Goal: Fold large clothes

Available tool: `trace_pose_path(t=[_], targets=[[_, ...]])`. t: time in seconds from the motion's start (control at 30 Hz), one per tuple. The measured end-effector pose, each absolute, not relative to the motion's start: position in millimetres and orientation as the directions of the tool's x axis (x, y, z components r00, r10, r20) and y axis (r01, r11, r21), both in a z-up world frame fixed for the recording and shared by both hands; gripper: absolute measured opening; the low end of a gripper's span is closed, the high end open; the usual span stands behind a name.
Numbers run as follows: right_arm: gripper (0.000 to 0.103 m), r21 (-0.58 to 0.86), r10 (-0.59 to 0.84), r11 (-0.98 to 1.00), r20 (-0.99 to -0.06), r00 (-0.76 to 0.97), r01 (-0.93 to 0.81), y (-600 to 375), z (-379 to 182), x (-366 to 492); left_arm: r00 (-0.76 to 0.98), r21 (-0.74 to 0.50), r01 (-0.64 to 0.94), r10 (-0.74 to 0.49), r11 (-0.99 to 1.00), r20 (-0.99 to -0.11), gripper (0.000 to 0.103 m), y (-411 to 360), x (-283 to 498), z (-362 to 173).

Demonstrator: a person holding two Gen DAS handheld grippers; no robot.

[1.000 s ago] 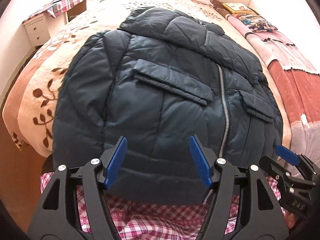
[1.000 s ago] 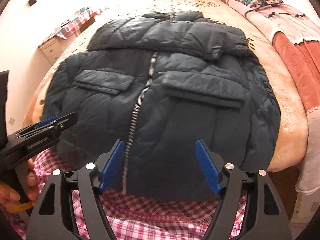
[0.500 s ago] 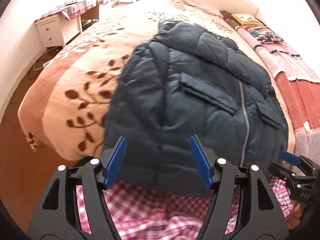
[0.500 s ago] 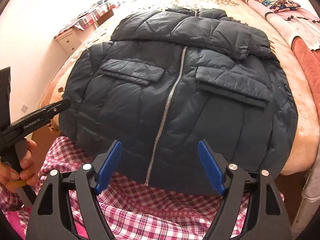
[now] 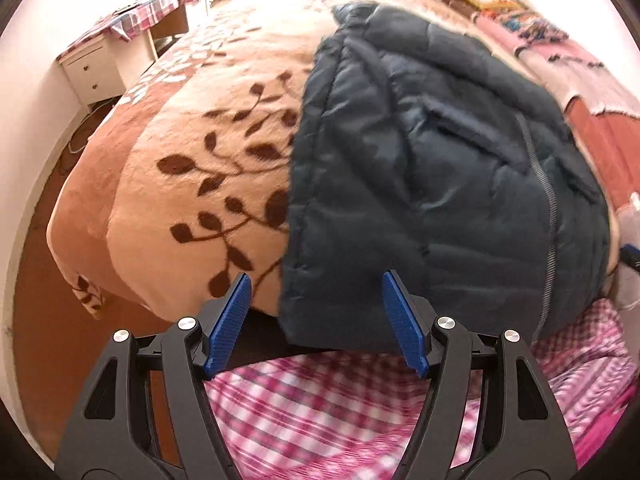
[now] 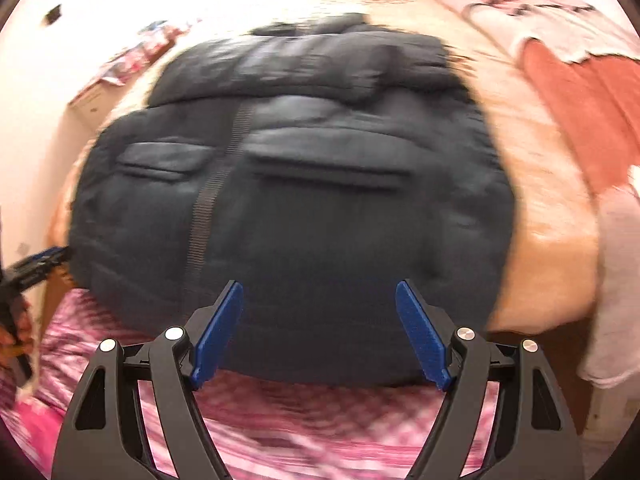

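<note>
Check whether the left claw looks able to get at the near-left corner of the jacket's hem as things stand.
Probably yes. The left claw is open, with nothing between its pads, and the hem corner of the dark jacket lies just ahead of it at the edge of the bed. Nothing covers that corner.

Right wrist view: motion blur smears the whole frame; the jacket [image 6: 304, 208] keeps only its dark outline, 2 pocket flaps and zipper. At the left edge the left gripper [image 6: 34, 268] and a hand [image 6: 16, 336] are cut off. Left wrist view: the right gripper [image 5: 631, 256] shows only a blue tip at the right edge; the desk [image 5: 132, 36], upper left, is blurred.
</note>
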State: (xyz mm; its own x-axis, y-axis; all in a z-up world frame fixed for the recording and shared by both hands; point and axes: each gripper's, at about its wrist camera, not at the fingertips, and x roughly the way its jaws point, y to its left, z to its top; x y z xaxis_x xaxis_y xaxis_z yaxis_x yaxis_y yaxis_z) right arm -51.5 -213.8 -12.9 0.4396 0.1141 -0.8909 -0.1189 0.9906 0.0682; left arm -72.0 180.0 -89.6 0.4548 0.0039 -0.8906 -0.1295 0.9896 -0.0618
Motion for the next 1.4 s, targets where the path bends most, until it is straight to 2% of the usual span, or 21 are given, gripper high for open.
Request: trace_pose_path(t=[0.13,0.33,0.47,0.67,0.73,0.8,0.83,0.87,0.9,0.93,1.0,1.13,1.4], targets=[[0.077,0.029,0.052,0.998,-0.911,0.408,-0.062,-260,-29,-56,0.44,-0.095,-0.113,-0.036,0.989,-0.897,0.069,186,-67,-100],[0.078,0.055,0.061,0.998,-0.937,0.345,-0.027,-300,-60,-54,0.433,-0.137,-0.058,-0.099,0.989,-0.896,0.07,178,-58,-106],[0.078,0.128,0.127,0.992,-0.94,0.318,-0.017,-309,-78,-44,0.419,-0.118,-0.046,-0.089,0.992,-0.904,0.073,175,-50,-114],[0.078,0.214,0.209,0.977,-0.942,0.262,-0.011,-320,-107,-27,0.41,-0.158,-0.032,-0.131,0.987,-0.903,0.076,177,-43,-124],[0.074,0.294,0.283,0.956,-0.935,0.215,0.022,-326,-118,-25,0.415,-0.174,-0.023,-0.149,0.985,-0.897,0.076,179,-44,-125],[0.05,0.412,0.396,0.91,-0.899,0.188,0.054,-333,-126,-28,0.42,-0.19,-0.014,-0.167,0.982,-0.892,0.071,183,-44,-126],[0.046,0.416,0.399,0.908,-0.896,0.194,0.051,-334,-125,-30,0.423,-0.205,-0.01,-0.182,0.979,-0.888,0.063,186,-46,-126],[0.037,0.421,0.405,0.906,-0.892,0.198,0.041,-334,-124,-32,0.425,-0.235,-0.004,-0.211,0.972,-0.88,0.046,189,-48,-124],[0.027,0.421,0.405,0.906,-0.892,0.198,0.041,-334,-124,-32,0.42,-0.302,0.014,-0.28,0.953,-0.863,0.034,192,-50,-123],[0.023,0.437,0.422,0.899,-0.883,0.208,0.033,-336,-118,-38,0.423,-0.347,0.019,-0.322,0.938,-0.847,0.02,195,-52,-121],[0.013,0.444,0.427,0.896,-0.877,0.218,0.031,-337,-114,-41,0.44,-0.361,0.023,-0.334,0.932,-0.833,0.013,199,-57,-114],[0.011,0.478,0.452,0.878,-0.843,0.292,0.018,-345,-86,-56,0.492,-0.371,0.048,-0.345,0.928,-0.8,0.008,195,-68,-92],[0.009,0.575,0.513,0.818,-0.714,0.477,-0.019,-360,-18,-64,0.632,-0.437,0.094,-0.393,0.895,-0.668,0.007,189,-65,-21]])
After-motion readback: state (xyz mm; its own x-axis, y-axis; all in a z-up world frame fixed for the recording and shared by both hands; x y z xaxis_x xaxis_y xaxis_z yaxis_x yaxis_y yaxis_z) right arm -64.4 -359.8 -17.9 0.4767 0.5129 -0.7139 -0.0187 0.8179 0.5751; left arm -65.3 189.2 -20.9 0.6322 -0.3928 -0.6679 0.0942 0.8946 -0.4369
